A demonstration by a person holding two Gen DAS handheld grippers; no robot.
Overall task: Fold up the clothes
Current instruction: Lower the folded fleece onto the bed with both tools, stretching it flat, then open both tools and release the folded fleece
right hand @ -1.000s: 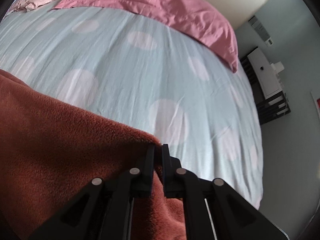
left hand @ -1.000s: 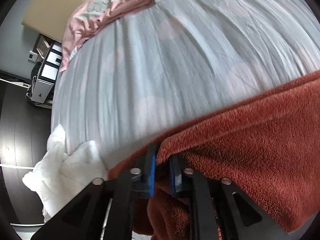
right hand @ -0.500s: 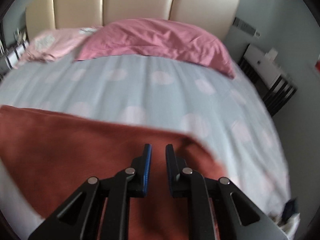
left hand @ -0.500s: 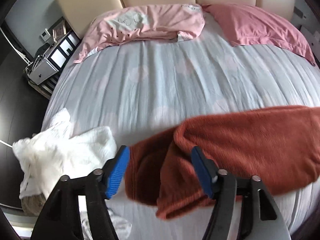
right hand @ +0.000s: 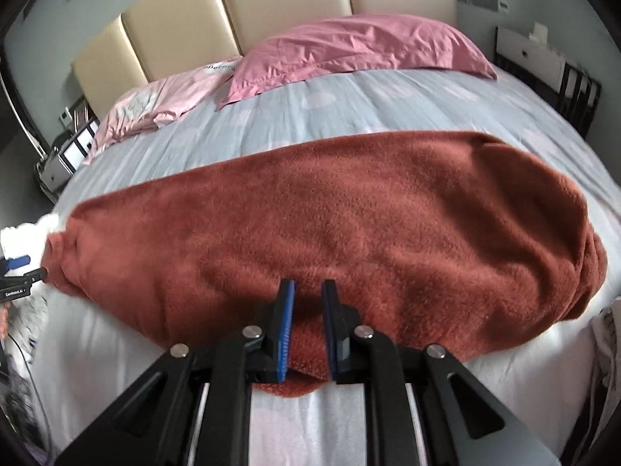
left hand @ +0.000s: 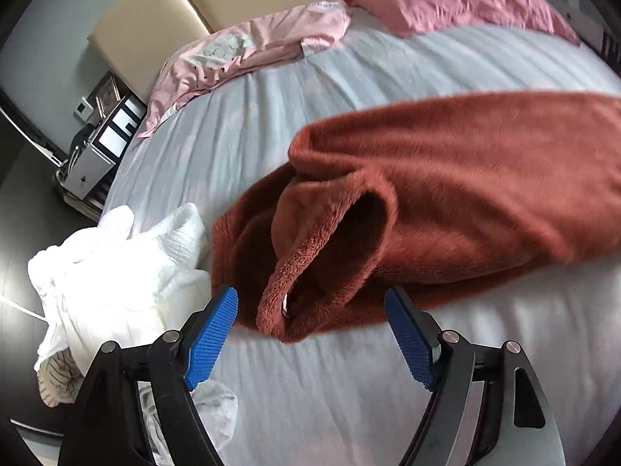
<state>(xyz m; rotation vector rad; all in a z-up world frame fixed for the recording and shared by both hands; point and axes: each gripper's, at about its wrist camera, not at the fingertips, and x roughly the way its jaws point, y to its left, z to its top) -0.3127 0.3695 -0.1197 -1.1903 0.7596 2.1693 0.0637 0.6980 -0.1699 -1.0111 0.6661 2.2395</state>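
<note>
- While fleece (right hand: 349, 225) lies doubled across bed (right hand: 388, 101), left gripper (left hand: 310, 334) gapes empty beside its bunched end.
- Right gripper (right hand: 308, 310), narrow, pinches near hem.
- White heap (left hand: 116, 272) seemingly unfolded.

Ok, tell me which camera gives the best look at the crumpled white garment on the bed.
The left wrist view: the crumpled white garment lies in full sight beside the rust-red fleece garment. The right wrist view catches only a white sliver at its left edge.
</note>
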